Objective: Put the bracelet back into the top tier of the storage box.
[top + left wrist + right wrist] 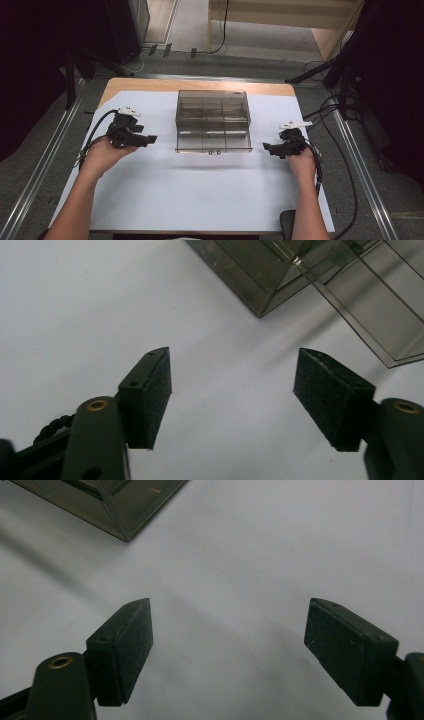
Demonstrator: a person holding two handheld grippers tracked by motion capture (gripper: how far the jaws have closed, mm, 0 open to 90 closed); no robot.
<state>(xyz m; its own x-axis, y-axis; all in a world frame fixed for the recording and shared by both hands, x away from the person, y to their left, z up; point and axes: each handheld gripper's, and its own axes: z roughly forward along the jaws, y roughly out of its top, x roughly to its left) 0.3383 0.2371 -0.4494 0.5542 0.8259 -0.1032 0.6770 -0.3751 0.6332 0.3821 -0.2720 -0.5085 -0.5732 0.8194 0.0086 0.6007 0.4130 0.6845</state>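
White-covered worktop; clear, rigid compartment box at centre, likely light, slippery, best gripped by side walls. Left claw, right claw wide open, empty.

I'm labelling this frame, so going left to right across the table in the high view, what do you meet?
Left tongs → clear smoky compartment box → right tongs, all over the white sheet.
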